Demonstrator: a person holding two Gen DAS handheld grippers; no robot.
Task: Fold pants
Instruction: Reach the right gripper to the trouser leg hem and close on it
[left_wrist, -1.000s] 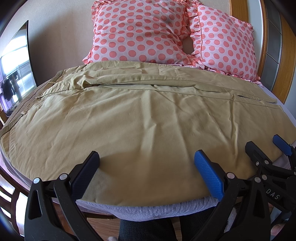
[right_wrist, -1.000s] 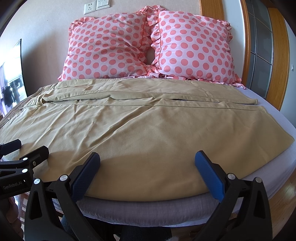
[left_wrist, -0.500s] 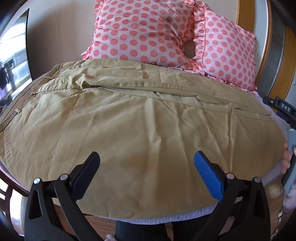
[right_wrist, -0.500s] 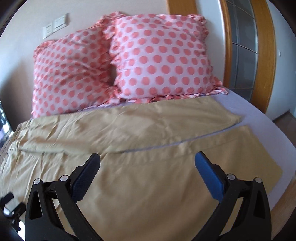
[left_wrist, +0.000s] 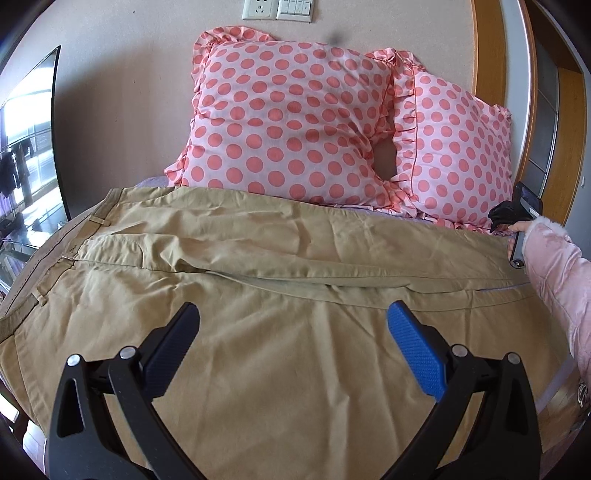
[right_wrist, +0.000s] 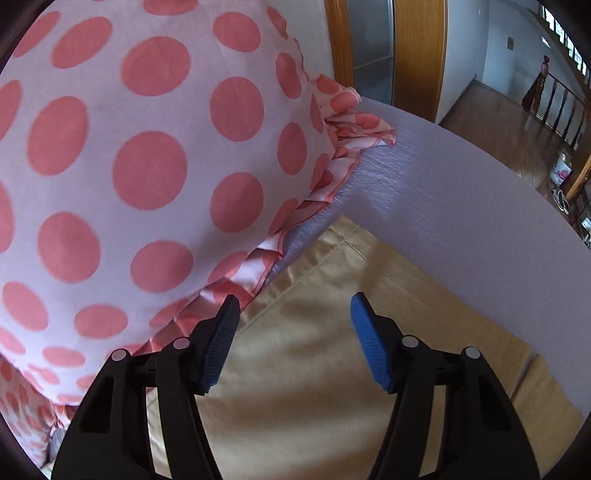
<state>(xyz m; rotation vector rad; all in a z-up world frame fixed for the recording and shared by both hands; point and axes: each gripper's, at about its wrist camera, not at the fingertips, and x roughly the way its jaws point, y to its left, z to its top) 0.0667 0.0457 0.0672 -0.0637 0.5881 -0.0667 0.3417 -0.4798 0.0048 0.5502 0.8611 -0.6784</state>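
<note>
Tan pants (left_wrist: 258, 295) lie spread flat across the bed, waistband at the left, legs running right. My left gripper (left_wrist: 291, 347) is open and empty, hovering over the near leg. My right gripper (right_wrist: 291, 321) is open and empty, just above the hem corner of the far leg (right_wrist: 332, 295), its left finger close to the pillow's ruffle. In the left wrist view the right gripper's body (left_wrist: 517, 221) shows at the far right, held by a hand in a pink sleeve; its fingers are hidden there.
Two pink polka-dot pillows (left_wrist: 288, 125) (right_wrist: 110, 166) lean on the wall at the bed head, touching the far pants leg. Lavender sheet (right_wrist: 443, 192) shows at the bed's right. A wooden door frame (right_wrist: 413, 48) and wood floor lie beyond.
My right gripper has swung far right and forward to the far leg's hem by the pillow and narrowed somewhat. My left gripper has moved forward over the pants.
</note>
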